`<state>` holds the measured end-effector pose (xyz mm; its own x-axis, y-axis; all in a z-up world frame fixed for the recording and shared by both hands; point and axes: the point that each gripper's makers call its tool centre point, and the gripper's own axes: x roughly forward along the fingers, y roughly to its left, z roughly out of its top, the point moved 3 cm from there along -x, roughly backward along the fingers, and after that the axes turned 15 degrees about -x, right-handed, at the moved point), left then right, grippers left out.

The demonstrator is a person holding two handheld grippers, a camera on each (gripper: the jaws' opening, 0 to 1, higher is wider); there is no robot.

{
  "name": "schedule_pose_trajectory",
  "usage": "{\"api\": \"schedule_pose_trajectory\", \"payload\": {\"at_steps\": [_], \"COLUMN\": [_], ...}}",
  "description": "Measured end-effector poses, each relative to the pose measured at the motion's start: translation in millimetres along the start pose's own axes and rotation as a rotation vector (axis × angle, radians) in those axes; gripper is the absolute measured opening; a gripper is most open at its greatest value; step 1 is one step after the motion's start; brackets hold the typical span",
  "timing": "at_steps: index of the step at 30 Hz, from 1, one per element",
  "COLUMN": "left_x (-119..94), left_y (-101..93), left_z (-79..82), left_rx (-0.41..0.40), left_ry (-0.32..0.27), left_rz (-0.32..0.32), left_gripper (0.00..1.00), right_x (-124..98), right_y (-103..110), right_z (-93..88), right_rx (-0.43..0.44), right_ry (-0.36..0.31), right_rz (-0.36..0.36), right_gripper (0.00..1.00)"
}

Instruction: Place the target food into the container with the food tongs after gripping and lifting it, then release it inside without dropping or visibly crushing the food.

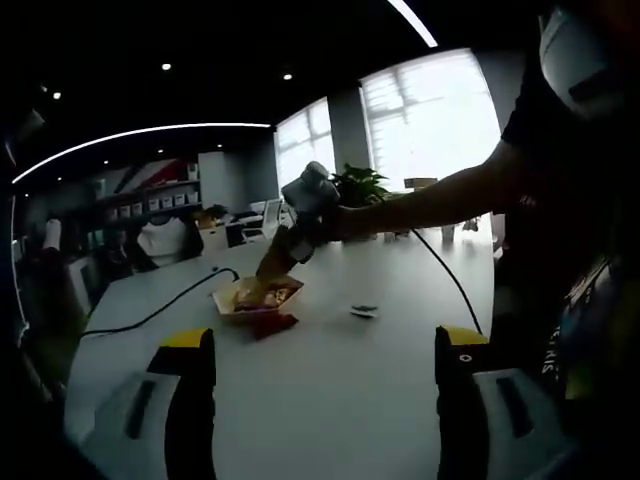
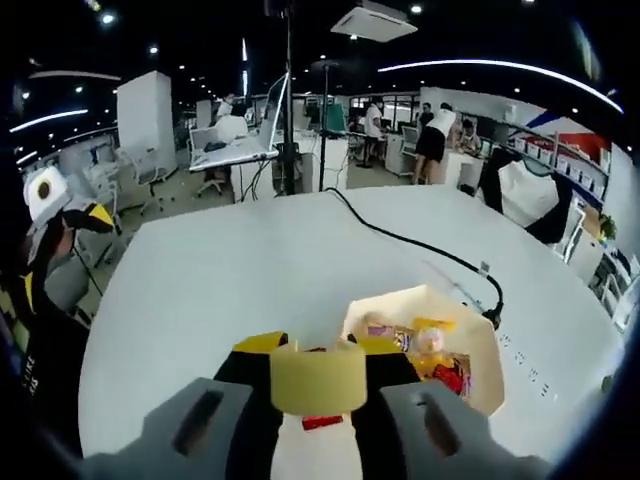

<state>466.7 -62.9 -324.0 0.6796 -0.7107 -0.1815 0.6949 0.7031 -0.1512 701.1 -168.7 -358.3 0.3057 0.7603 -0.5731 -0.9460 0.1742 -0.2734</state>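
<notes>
Left gripper view: right gripper (image 1: pixel 272 268) over container (image 1: pixel 240 297).

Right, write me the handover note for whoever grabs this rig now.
Left gripper: open, holding nothing, low over the white table.
Right gripper: shut on the food tongs, which point down at the container.
Container: already holds several snack packets.
A red packet lies on the table beside it.
Left to do: probably tong that packet in and release gently. Whether the tongs grip anything now can't be told.
</notes>
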Motion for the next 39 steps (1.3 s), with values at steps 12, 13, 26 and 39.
{"api": "schedule_pose_trajectory", "payload": {"at_steps": [12, 13, 26, 39], "left_x": [3, 3, 5, 7], "left_y": [2.4, 2.7, 5.4, 4.2], "left_z": [-2.0, -2.0, -2.5, -1.3], "left_rx": [-0.007, -0.009, -0.012, -0.018], "left_ry": [-0.002, -0.003, -0.002, -0.006], "left_rz": [0.006, 0.007, 0.014, 0.015], "left_gripper": [0.97, 0.97, 0.97, 0.96], "right_x": [23, 26, 34, 23], "right_y": [22, 23, 22, 37], "right_z": [-10.6, -9.9, -22.4, -24.7], "right_rx": [-0.088, -0.091, -0.076, 0.009], "right_ry": [0.195, 0.2, 0.33, 0.323], "right_rz": [0.027, 0.029, 0.043, 0.104], "right_gripper": [0.2, 0.2, 0.2, 0.17]}}
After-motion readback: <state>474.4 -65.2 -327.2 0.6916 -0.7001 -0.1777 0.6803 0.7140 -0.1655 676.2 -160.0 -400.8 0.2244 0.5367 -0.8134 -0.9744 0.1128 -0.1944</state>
